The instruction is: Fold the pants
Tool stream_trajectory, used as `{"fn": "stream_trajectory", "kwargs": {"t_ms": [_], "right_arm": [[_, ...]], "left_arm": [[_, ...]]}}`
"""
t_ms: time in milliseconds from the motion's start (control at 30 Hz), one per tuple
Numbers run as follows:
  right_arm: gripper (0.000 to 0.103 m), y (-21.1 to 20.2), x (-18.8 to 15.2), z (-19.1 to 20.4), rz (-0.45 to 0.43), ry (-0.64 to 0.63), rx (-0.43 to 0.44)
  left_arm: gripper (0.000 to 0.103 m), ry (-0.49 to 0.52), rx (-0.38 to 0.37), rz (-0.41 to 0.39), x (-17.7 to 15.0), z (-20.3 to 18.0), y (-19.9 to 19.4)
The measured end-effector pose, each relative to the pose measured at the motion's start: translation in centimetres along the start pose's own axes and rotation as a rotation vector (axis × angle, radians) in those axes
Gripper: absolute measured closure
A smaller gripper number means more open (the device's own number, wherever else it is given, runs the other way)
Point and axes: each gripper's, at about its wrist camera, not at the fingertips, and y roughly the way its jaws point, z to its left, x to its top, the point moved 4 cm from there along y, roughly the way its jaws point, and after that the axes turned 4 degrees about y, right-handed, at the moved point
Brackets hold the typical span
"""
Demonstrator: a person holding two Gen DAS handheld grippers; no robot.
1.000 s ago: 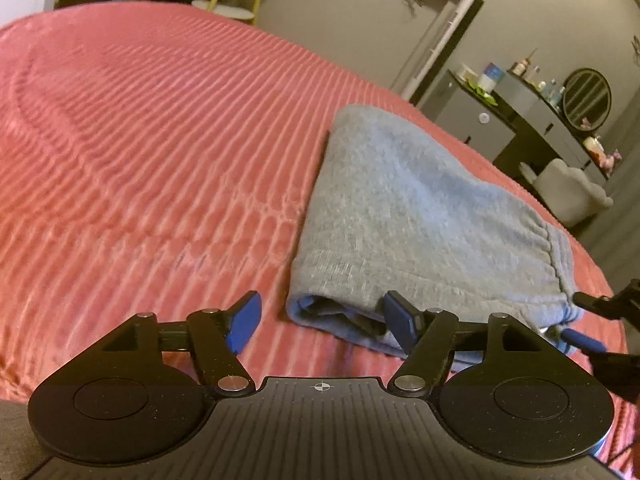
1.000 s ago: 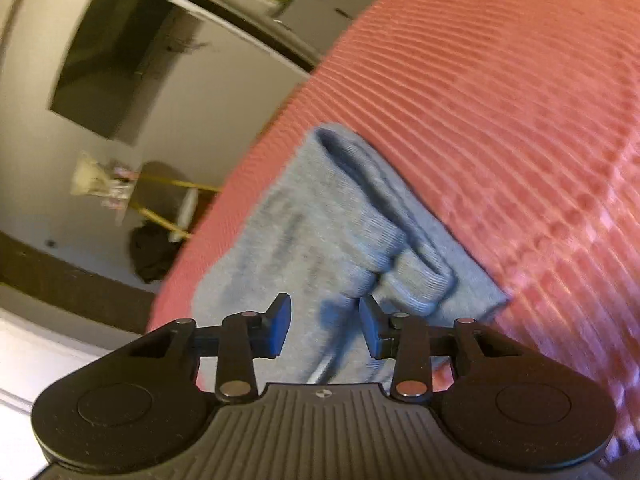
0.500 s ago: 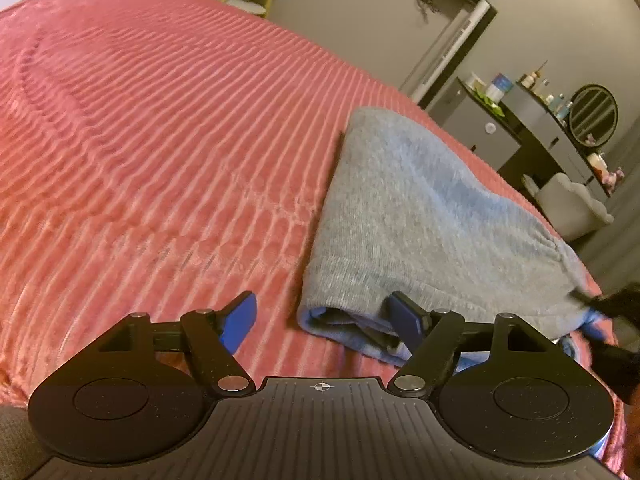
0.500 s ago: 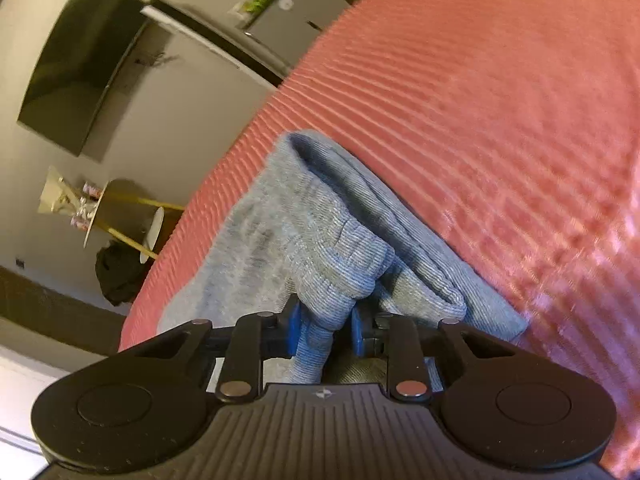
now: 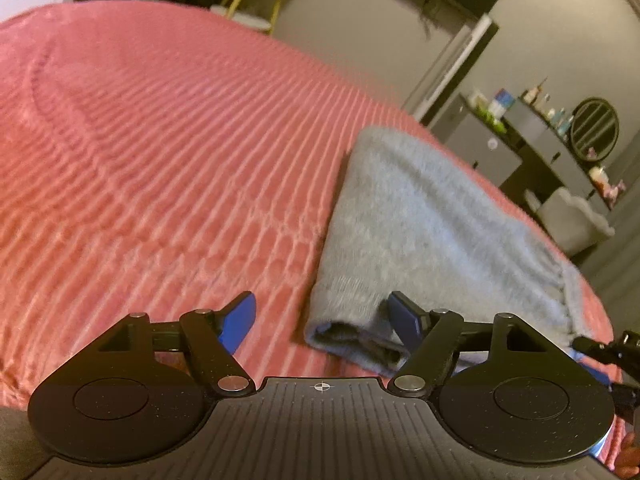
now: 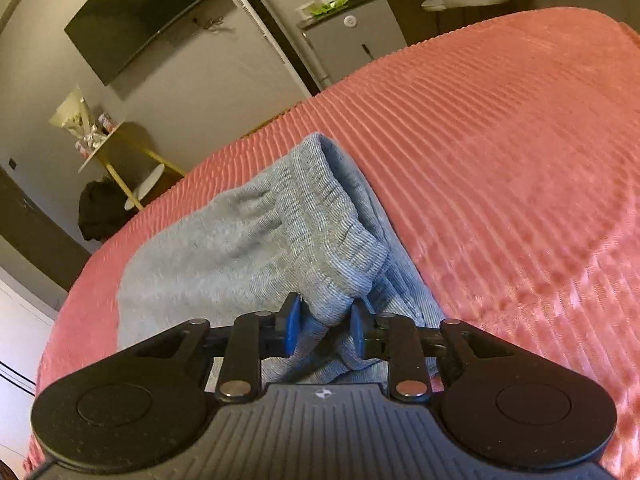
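Grey sweatpants (image 5: 424, 240) lie folded on a pink ribbed bedspread (image 5: 160, 160). My left gripper (image 5: 324, 320) is open, its jaws wide on either side of the pants' near folded corner, not holding it. In the right wrist view the pants (image 6: 240, 240) show their ribbed waistband (image 6: 332, 232). My right gripper (image 6: 325, 324) is shut on the waistband's near end and holds it a little raised. The right gripper (image 5: 600, 352) also shows at the right edge of the left wrist view.
The bedspread (image 6: 520, 160) spreads wide to the left of the pants in the left view. Beyond the bed stand a dresser with bottles and a round mirror (image 5: 592, 128), a grey chair (image 5: 572, 216), a wall TV (image 6: 144, 12) and a yellow-legged side table (image 6: 120, 156).
My right gripper closed on the waistband and lifted it slightly. My left gripper stayed open and shifted a little, so the pants' near corner now sits between its jaws.
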Motion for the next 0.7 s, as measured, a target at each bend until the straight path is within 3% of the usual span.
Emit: {"fn": "stream_trajectory", "kwargs": {"t_ms": [33,133,267,367,467,567,700], "right_arm": [[0.06,-0.6,0.1,-0.1,-0.029,-0.016,-0.034],[0.059,-2.3,0.1,-0.1,-0.114,-0.08,-0.089],[0.059,-3.0,-0.3,2.2,-0.22,-0.27,-0.077],[0.06,-1.4,-1.4,5.4,-0.236,-0.449,-0.04],[0.06,1.0,-2.4,7.2,-0.232,-0.535,-0.023],[0.064,3.0,-3.4,6.9,-0.244,-0.593,-0.074],[0.063,4.1,-4.6,6.0,-0.28,-0.673,-0.068]], "left_arm": [[0.026,-0.001,-0.005,-0.031,0.2,-0.1,-0.4],[0.026,0.016,0.014,-0.108,0.8,-0.4,-1.2],[0.026,0.137,0.04,-0.117,1.7,-2.8,-0.5],[0.024,0.243,0.049,-0.127,2.5,-5.2,0.3],[0.024,0.299,0.055,-0.116,3.7,-7.2,1.7],[0.024,0.341,0.049,-0.116,5.1,-9.1,3.7],[0.022,0.401,0.065,-0.091,6.8,-11.2,7.7]]}}
